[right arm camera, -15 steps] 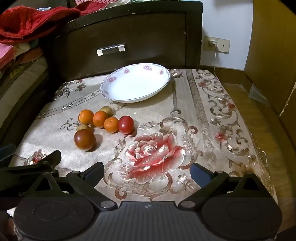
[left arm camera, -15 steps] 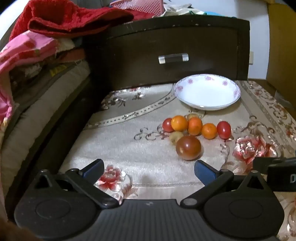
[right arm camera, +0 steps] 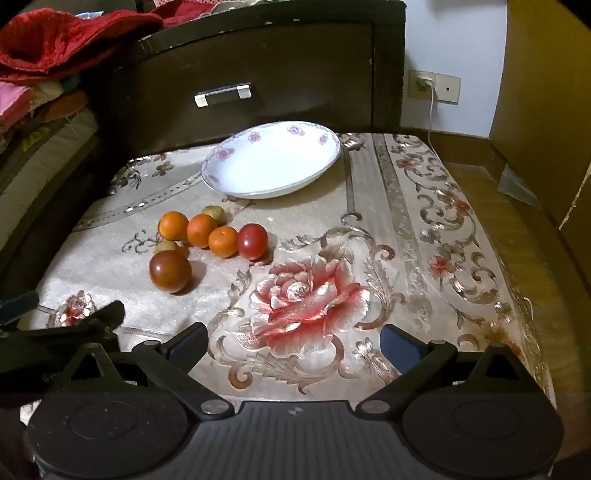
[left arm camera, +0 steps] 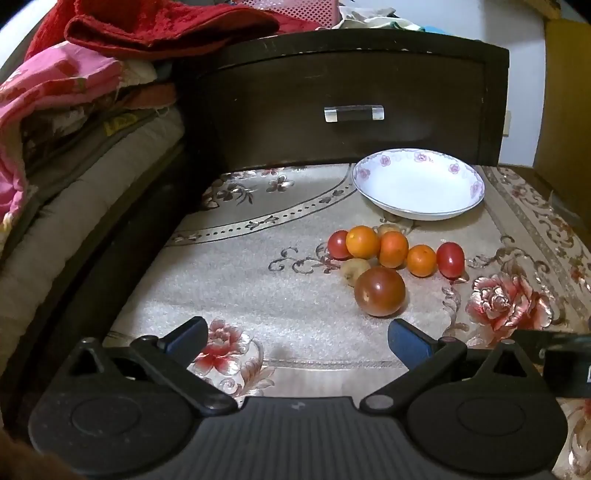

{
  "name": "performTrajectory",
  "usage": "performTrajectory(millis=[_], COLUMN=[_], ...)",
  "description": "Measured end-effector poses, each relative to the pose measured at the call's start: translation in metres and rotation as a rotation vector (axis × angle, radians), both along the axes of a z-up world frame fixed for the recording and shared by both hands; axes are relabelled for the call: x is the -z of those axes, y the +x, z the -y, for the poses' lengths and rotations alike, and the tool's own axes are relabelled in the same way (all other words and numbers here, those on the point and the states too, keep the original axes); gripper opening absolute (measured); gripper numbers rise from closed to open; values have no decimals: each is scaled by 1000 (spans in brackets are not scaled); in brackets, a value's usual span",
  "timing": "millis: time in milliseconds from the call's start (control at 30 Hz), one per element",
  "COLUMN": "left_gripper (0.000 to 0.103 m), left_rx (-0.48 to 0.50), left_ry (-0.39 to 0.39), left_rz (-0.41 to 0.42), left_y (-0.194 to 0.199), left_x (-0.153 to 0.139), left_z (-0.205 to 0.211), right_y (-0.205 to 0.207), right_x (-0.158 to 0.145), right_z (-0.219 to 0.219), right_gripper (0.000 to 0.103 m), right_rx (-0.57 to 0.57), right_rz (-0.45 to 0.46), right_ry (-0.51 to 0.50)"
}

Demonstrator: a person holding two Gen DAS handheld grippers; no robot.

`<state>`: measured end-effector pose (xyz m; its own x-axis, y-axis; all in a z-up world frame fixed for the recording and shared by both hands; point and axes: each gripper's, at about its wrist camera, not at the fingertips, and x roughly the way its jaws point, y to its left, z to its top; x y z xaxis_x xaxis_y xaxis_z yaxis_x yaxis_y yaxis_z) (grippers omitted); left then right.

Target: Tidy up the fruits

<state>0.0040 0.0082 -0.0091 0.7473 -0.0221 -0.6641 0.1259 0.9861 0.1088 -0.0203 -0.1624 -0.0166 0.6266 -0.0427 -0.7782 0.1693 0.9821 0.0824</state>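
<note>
A cluster of small fruits lies on the floral cloth: a large dark red-brown tomato (left arm camera: 379, 291) (right arm camera: 170, 271) at the front, three small oranges (left arm camera: 393, 249) (right arm camera: 201, 230), red cherry tomatoes (left arm camera: 450, 259) (right arm camera: 252, 241) and small yellowish fruits (left arm camera: 354, 269) (right arm camera: 214, 214). An empty white plate with pink flowers (left arm camera: 418, 183) (right arm camera: 271, 160) stands behind them. My left gripper (left arm camera: 297, 339) is open and empty, just before the large tomato. My right gripper (right arm camera: 293, 345) is open and empty over the big rose pattern, right of the fruits.
A dark wooden drawer front with a clear handle (left arm camera: 354, 113) (right arm camera: 222, 95) rises behind the plate. Piled red and pink fabrics (left arm camera: 110, 33) lie on bedding at left. A wall socket with a cable (right arm camera: 424, 85) is at right. The left gripper's body shows in the right wrist view (right arm camera: 55, 332).
Both views have shifted very slightly; the fruits and plate have not moved and both grippers stay open.
</note>
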Motion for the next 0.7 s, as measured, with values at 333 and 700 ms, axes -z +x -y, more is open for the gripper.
performTrajectory(millis=[333,700], left_gripper=[103,103], left_rx=[19,41], left_ry=[-12,-6], left_rz=[-3,-3], left_y=[0,-2], left_x=[2,1], left_z=[2,5], right_y=[2,2], right_x=[5,7], right_z=[4,3], right_gripper=[95,95], right_rx=[24,20], right_rz=[-4,-4], right_ry=[-10,-28])
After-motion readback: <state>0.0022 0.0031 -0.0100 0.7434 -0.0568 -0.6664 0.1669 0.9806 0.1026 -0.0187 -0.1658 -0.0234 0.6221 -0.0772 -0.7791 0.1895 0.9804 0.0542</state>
